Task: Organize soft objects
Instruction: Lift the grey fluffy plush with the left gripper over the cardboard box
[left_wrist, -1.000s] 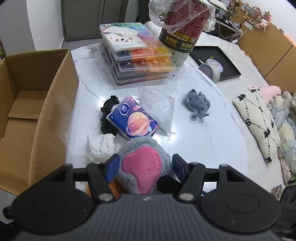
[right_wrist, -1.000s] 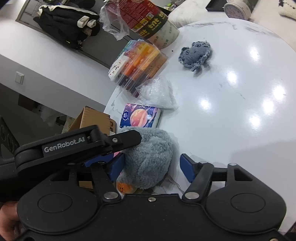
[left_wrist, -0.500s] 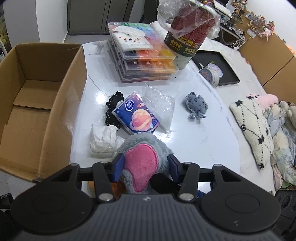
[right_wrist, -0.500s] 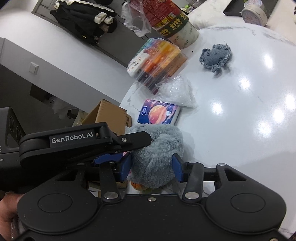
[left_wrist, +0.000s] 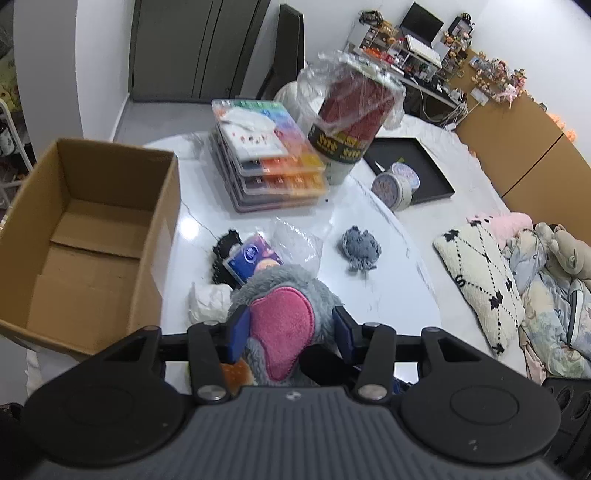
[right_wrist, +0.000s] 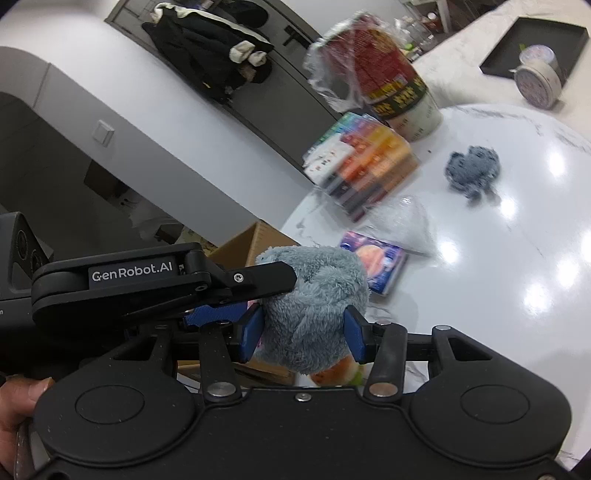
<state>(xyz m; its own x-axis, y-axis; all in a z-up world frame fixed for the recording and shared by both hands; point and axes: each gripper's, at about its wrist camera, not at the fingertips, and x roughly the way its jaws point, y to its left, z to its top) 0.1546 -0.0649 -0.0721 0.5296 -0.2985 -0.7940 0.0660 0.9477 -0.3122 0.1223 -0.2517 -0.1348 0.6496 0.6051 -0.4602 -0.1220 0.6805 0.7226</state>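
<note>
Lifting: fluffy grey plush toy with pink felt patch (left_wrist: 284, 314), clamped between the blue pads of both left gripper (left_wrist: 288, 328) and right gripper (right_wrist: 303, 336), jaws closed on it. Toy raised above white marble table (left_wrist: 388, 295). Next, likely: carry left into open brown cardboard box (left_wrist: 92, 236), release.

Right gripper (right_wrist: 303, 336) low in the frame, blue jaws clamped on a grey plush toy (right_wrist: 317, 306), left gripper (right_wrist: 236, 291) pinching it from the left, small grey knitted toy (right_wrist: 472, 170) on the white bench (right_wrist: 517, 258) at right, cardboard box (right_wrist: 243, 247) behind
</note>
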